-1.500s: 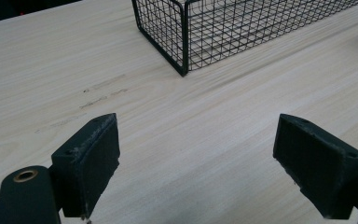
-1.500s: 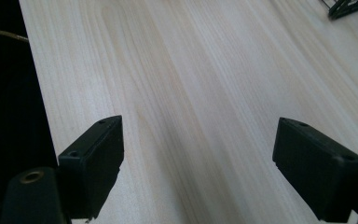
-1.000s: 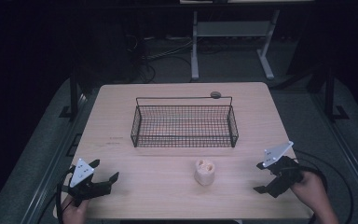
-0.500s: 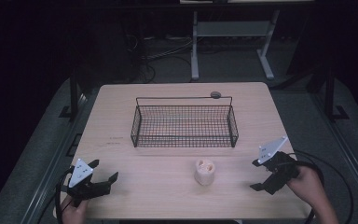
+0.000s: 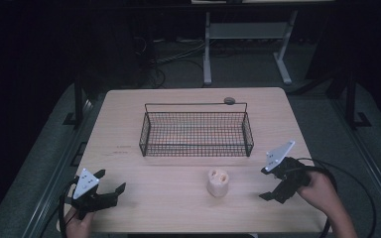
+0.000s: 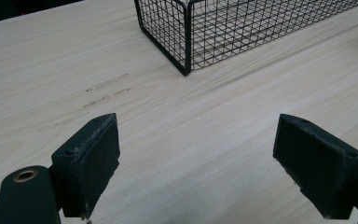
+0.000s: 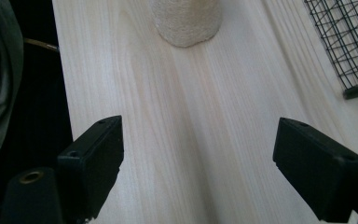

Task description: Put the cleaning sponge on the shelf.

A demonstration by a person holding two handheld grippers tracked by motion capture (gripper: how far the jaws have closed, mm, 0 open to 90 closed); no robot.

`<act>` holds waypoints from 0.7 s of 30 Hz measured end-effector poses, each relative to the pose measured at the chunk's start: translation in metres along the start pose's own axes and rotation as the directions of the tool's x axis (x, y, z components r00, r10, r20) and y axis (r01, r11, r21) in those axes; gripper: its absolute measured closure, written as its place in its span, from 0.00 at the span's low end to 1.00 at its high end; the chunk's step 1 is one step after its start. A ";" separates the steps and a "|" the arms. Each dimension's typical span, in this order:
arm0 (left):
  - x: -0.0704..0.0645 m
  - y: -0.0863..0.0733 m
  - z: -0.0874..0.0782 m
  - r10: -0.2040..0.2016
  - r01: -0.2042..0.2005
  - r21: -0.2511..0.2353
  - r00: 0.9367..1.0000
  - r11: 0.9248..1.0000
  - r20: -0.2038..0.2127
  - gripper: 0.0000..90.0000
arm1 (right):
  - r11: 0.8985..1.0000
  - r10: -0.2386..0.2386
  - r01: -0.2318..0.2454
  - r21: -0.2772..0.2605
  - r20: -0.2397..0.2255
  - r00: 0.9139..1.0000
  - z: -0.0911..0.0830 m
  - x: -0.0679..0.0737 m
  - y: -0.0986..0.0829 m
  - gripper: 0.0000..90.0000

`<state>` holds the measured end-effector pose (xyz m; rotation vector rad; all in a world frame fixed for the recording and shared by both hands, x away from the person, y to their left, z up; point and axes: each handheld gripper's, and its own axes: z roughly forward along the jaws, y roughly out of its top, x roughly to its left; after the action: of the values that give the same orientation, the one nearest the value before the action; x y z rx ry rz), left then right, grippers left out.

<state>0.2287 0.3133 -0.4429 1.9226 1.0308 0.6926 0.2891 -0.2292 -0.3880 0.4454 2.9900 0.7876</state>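
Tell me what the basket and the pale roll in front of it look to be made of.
Basket: thin black wire, probably coated metal, judging by the open square grid and matt dark finish. Pale roll: cream, with a fuzzy, fibrous surface in the right gripper view, so likely wound cord or fabric; the exact material stays unclear.

Matt pale wood table (image 5: 144, 106), black wire-mesh basket (image 5: 196, 147), rough fibrous cream roll (image 5: 218, 182)
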 end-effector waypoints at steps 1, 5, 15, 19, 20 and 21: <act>0.000 0.000 0.000 0.000 0.000 0.000 1.000 1.000 0.000 0.15 | 1.000 0.000 0.000 0.000 0.000 1.000 0.000 0.000 0.000 0.17; 0.000 0.000 0.000 0.001 -0.001 0.004 1.000 1.000 0.001 0.15 | 1.000 -0.015 0.016 0.007 -0.011 1.000 0.001 -0.001 0.006 0.17; 0.002 -0.001 -0.001 -0.001 0.001 0.003 1.000 1.000 -0.001 0.15 | 0.999 -0.027 0.028 0.019 -0.022 0.999 0.002 -0.003 0.020 0.16; 0.003 -0.001 -0.001 -0.007 0.007 -0.002 1.000 1.000 -0.002 0.15 | 1.000 -0.017 0.018 0.016 -0.018 1.000 0.003 -0.004 0.026 0.16; 0.003 -0.001 -0.001 -0.007 0.007 -0.001 1.000 1.000 -0.002 0.15 | 1.000 -0.016 0.016 0.014 -0.022 1.000 0.003 -0.005 0.027 0.16; 0.003 -0.001 -0.001 -0.007 0.007 -0.001 1.000 1.000 -0.002 0.15 | 1.000 -0.016 0.016 0.014 -0.022 1.000 0.003 -0.005 0.027 0.16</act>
<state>0.2291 0.3166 -0.4430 1.9167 1.0375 0.6911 0.3010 -0.2063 -0.3777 0.4160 3.0169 0.7750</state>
